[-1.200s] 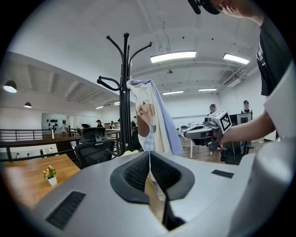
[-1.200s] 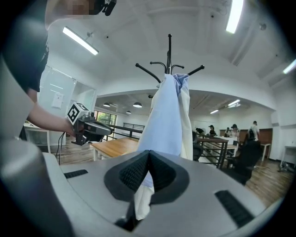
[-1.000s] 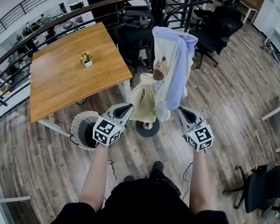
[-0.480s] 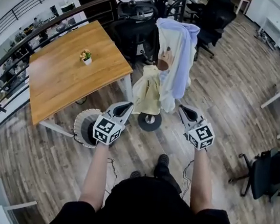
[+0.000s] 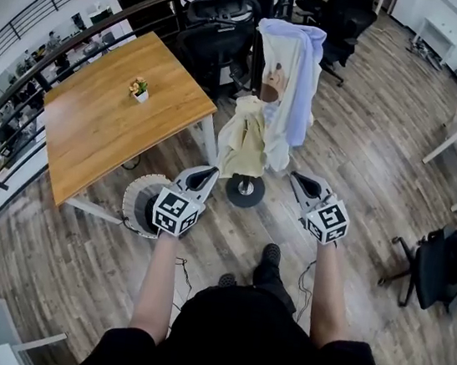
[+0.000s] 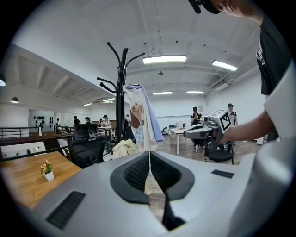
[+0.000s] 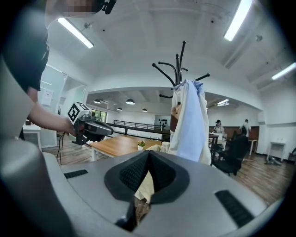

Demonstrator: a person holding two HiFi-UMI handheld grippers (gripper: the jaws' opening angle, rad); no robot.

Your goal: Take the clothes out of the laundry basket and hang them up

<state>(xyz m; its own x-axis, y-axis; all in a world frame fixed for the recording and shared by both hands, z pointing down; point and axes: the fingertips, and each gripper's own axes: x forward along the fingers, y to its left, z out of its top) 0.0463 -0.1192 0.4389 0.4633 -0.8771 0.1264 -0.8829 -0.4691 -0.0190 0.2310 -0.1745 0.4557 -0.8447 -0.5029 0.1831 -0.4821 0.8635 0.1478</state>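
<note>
Reviewing the head view against the 2 earlier pictures: both grippers have drawn back from the coat stand [image 5: 262, 1], and its round base [image 5: 245, 191] now sits farther from them than it did 1 second ago. The person appears to be stepping away from the stand.

Jaw state: the left gripper [image 5: 207, 172] has its pads pressed together with nothing between them. The right gripper [image 5: 299, 181] is likewise fully closed and empty. Neither has altered over the last second.

Location of the clothes: 3 garments show on the stand. A white garment [image 5: 279, 75] and a blue shirt [image 5: 303, 95] are draped over the top hooks, and a pale yellow garment [image 5: 245, 142] hangs lower down, beside the pole. All are clear of both grippers.

Laundry basket [image 5: 136, 194]: it stands on the floor at the corner of the wooden table [image 5: 101, 126], just beside the left gripper. Its interior is largely hidden by that gripper's marker cube. The part that shows is dark, with no cloth visible.

Assessment: the retreat with empty, closed jaws suggests the latest hanging step is complete. Whether any item remains in the basket cannot be confirmed; if one does, the left gripper is nearest.
</note>
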